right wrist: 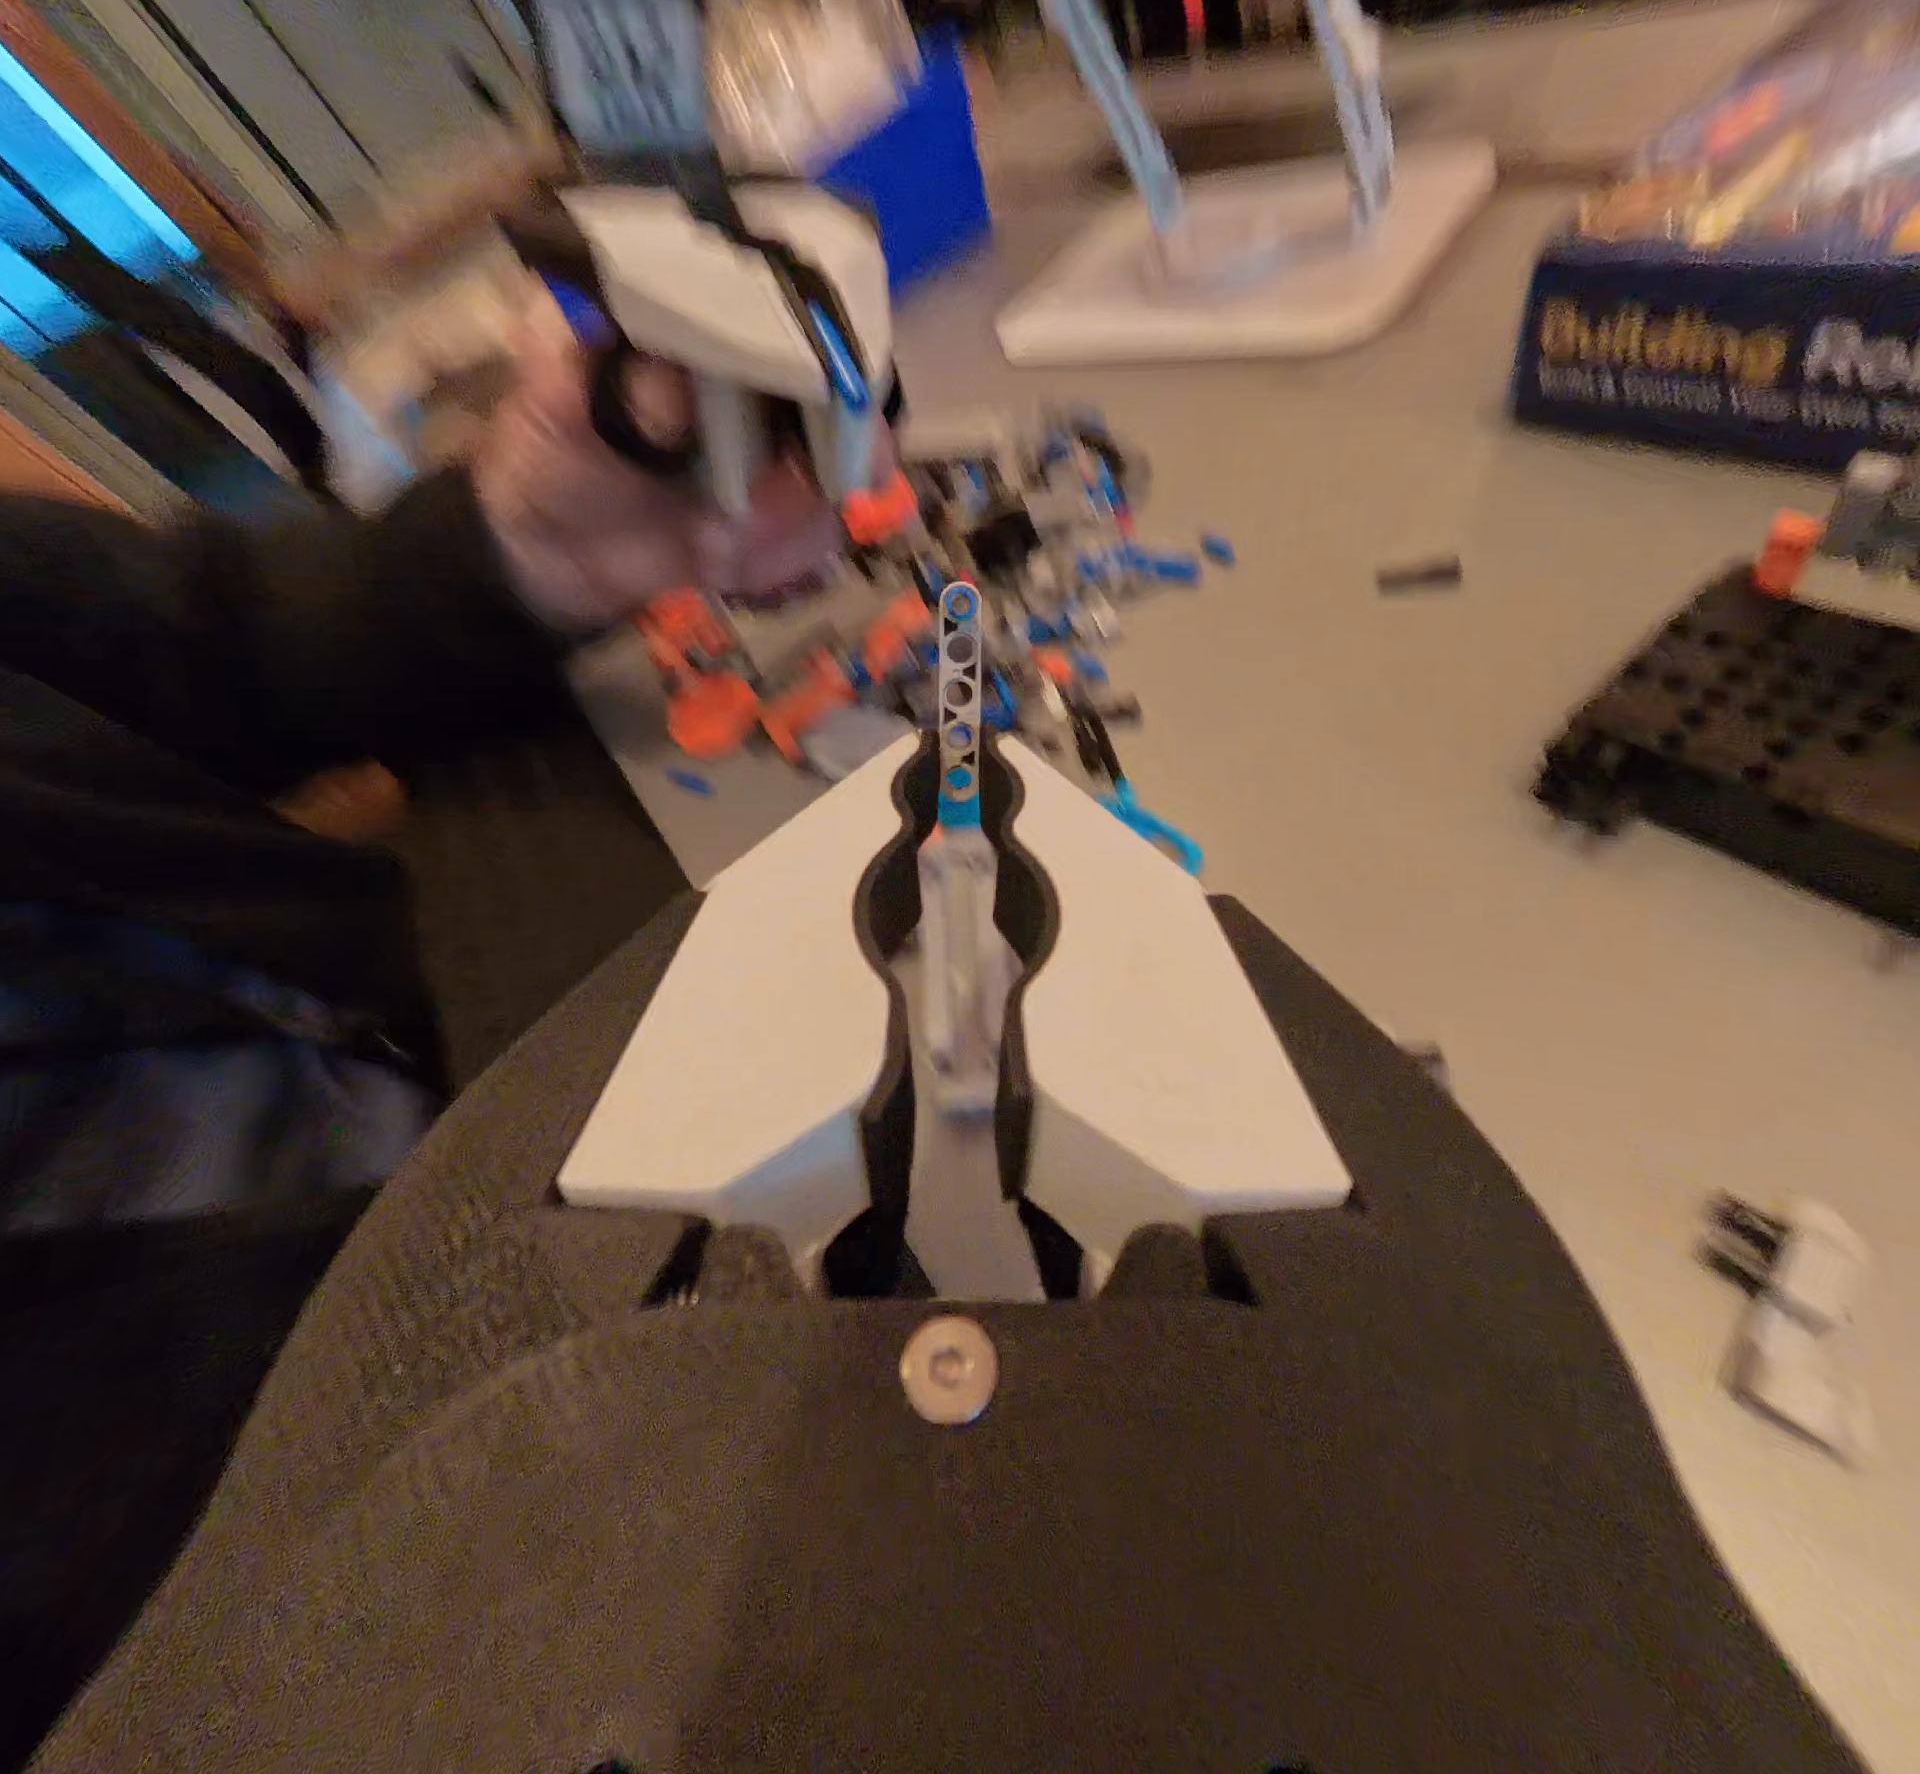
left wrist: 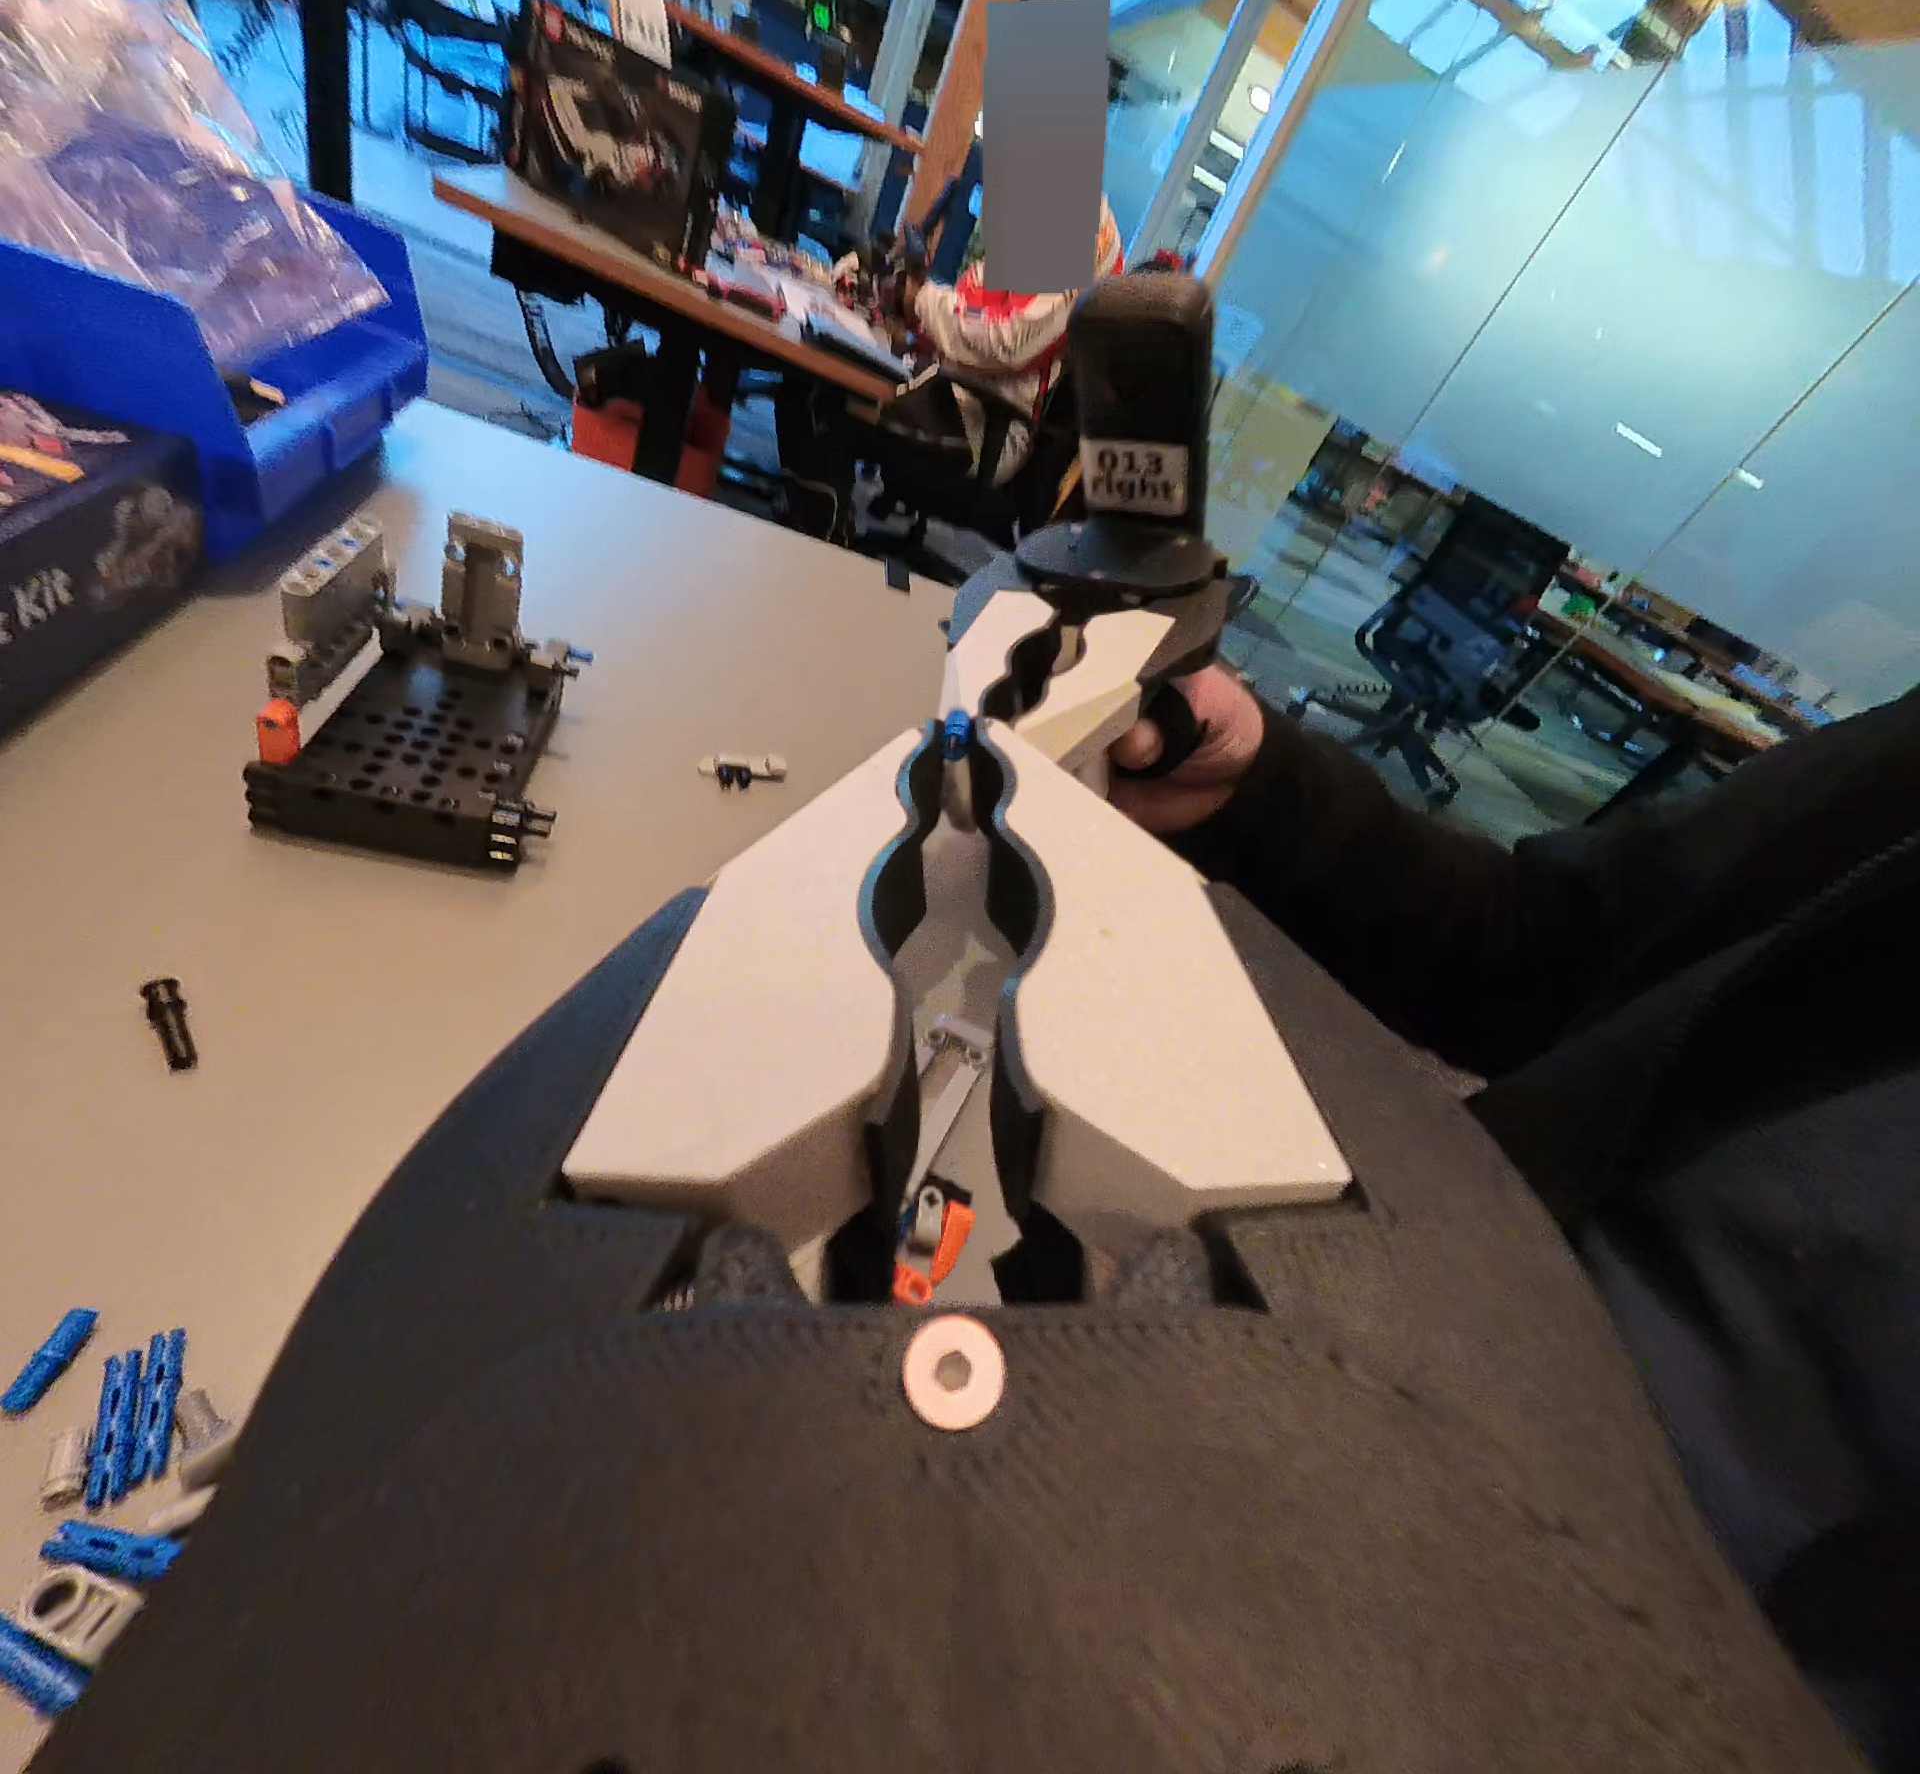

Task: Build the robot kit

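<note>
- The left claw (left wrist: 954, 748) is raised above the table (left wrist: 675, 581) with its jaws almost together, pinching a small blue pin (left wrist: 954, 732) right at the tips.
- Farther back in the gap between the same jaws are a thin grey bar (left wrist: 951, 1101) and an orange piece (left wrist: 935, 1246). Whether they are gripped or only hang there cannot be told.
- The right claw (right wrist: 958, 758) is closed on a grey beam (right wrist: 958, 685) with a row of holes, and a light-blue part sits at the pinch. The beam stands upright and sticks out past the tips.
- In the left wrist view the right claw, held by a hand (left wrist: 1184, 748) in a dark sleeve, is just beyond the left tips. Its nose is so near the blue pin that touching or apart cannot be made out.
- To the left on the table lies a black perforated plate (left wrist: 405, 758) carrying grey blocks at its far edge and an orange block (left wrist: 276, 727) at one corner.
- Near the plate are a small grey connector (left wrist: 741, 768) and a black pin (left wrist: 169, 1023), well apart from each other.
- A cluster of blue pins (left wrist: 125, 1412) and grey sleeves lies at the lower left, cut off by the frame.
- A blue bin (left wrist: 260, 394) holding a clear bag and a dark printed box (left wrist: 83, 529) stand at the far left.
- The right wrist view is heavily smeared. A heap of orange, blue and black parts (right wrist: 790, 685) behind the beam cannot be sorted piece by piece, and a white and black item (right wrist: 1787, 1309) at the lower right cannot be identified.
</note>
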Tool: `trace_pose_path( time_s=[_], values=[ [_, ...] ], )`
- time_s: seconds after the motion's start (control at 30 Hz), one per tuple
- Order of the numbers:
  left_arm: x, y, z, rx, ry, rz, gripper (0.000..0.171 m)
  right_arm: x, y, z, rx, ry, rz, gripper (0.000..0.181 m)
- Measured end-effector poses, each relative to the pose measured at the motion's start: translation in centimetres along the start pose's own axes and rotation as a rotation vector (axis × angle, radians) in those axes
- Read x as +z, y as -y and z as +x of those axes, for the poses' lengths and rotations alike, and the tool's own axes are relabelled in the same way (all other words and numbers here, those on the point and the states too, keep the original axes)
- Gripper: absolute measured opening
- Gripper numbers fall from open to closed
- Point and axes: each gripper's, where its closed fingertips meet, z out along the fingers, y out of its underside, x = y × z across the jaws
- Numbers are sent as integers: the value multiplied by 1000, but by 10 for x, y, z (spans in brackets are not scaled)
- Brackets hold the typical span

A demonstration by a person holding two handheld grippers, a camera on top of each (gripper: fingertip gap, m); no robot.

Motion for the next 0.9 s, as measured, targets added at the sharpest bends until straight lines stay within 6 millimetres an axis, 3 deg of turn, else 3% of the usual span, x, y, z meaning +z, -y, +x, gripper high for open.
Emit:
trace_pose_path(
  time_s=[0.13, 0.37, 0.57, 0.9],
  values=[
    [-5, 19, 15, 6, -54, 99, 1, -9, 43, -20, 94, 178, 283, 4],
    [-8, 32, 30, 43, -66, 154, 1, -2, 75, -52, 136, 407, 479, 4],
    [-17, 41, 33, 60, -69, 195, 1, 10, 89, -56, 114, 439, 508, 4],
    [-34, 50, 18, 62, -22, 233, 1, 29, 110, -55, 36, 437, 511, 4]
  ],
)
